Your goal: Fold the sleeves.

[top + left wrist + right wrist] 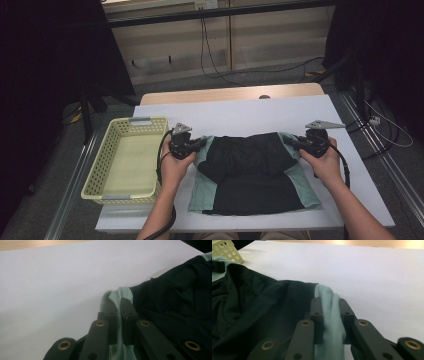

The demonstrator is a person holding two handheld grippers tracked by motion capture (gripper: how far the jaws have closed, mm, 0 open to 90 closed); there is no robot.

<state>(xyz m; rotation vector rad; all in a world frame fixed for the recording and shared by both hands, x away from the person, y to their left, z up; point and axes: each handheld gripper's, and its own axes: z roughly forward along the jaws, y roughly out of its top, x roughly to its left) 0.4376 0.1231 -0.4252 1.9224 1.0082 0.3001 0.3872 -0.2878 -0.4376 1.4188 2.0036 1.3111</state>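
A black garment with pale green sides (252, 172) lies partly folded on the white table (240, 115). My left gripper (202, 143) is shut on the pale green cloth at the garment's upper left corner; in the left gripper view the green fabric (119, 293) bunches between the jaws (119, 305). At the garment's upper right corner my right gripper (294, 143) is shut on the green cloth, and a thick green fold (329, 305) fills the gap of its jaws (330, 305). A hand holds each gripper.
A pale yellow plastic basket (100, 165) stands on the table's left side, close to my left hand, and its corner (225, 250) appears in the right gripper view. Bare white tabletop lies beyond the garment. Cables trail on the floor behind the table.
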